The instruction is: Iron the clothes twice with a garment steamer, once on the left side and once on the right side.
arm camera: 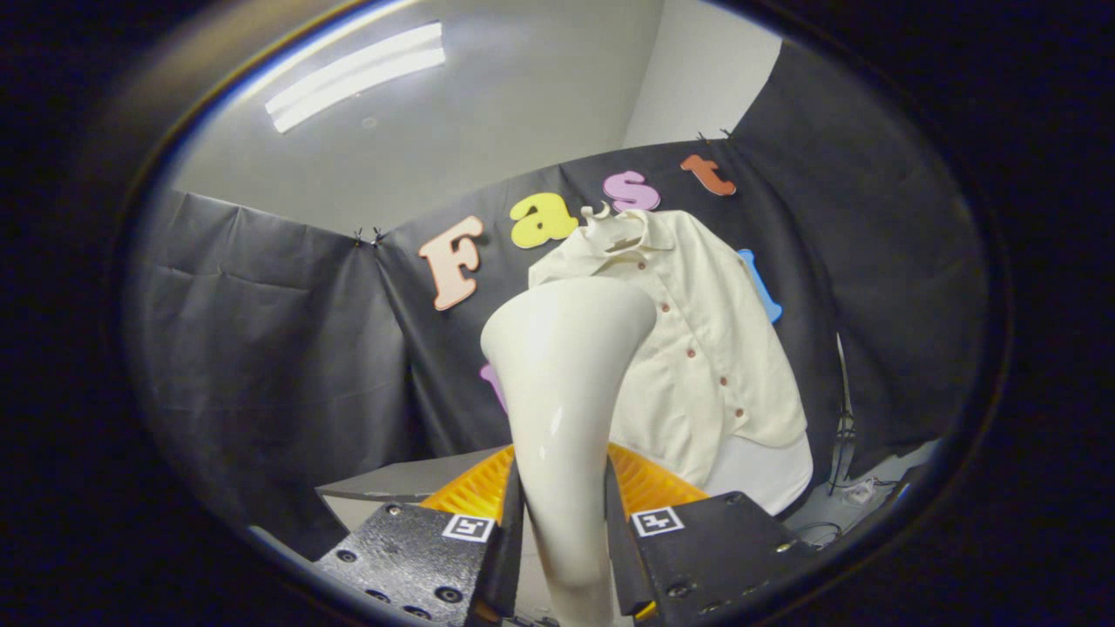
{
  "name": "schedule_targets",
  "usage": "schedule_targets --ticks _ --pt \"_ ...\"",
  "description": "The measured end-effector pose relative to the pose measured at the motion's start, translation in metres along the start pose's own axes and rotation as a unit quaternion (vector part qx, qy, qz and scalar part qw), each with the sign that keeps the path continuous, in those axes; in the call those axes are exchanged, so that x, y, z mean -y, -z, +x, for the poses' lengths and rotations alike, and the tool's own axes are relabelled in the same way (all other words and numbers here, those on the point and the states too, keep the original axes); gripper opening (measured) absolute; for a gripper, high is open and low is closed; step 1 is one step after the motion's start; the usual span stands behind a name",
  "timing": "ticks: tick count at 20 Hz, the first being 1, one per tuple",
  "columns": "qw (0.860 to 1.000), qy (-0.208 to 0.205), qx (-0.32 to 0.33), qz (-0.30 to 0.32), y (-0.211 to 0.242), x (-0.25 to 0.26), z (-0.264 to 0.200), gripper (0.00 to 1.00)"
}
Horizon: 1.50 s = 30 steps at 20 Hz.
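While we held the garment steamer (566, 383) up in front of us, the task seemed to us to be at its early part; the steamer's wide head stood apart from the shirt (706, 348) and did not touch the cloth, so we judged that no pass was in progress at this moment; whether a side was already ironed we could not tell from the cloth itself, and we therefore counted both the left pass and the right pass as work that may remain. The shirt hung on a hanger (601, 213) against the black wall of the booth, beyond the fingers and a little to the right of the steamer's head; its buttoned front faced us and a white lower part showed under its hem. The gripper (564, 522) was clenched on the steamer's handle; both fingers pressed on the narrow neck, one on each side, and the opening was only as wide as the handle itself; the steamer rose upright from between them and widened toward its head. Behind the fingers a ribbed orange part (649, 483) showed, and past it the edge of a grey table (392, 479) lay near the wall.
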<state>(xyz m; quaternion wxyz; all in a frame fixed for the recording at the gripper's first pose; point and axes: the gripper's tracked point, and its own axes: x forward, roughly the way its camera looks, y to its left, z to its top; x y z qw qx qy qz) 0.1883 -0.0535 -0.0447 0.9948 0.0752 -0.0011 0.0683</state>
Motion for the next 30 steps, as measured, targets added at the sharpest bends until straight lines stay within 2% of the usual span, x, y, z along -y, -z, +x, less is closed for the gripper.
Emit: schedule_targets --ticks 7,15,19,22,30 --pt "0.997 -0.014 0.008 -0.078 0.009 -0.067 -0.014 0.43" --pt "0.994 -0.025 -0.002 -0.11 0.023 -0.113 -0.049 0.44" --pt "0.993 0.006 -0.008 -0.121 0.032 -0.093 -0.082 0.44" --pt "0.993 0.024 -0.001 -0.119 0.023 -0.069 -0.108 0.44" --pt "0.993 0.037 -0.007 -0.112 0.024 -0.051 -0.128 0.44"
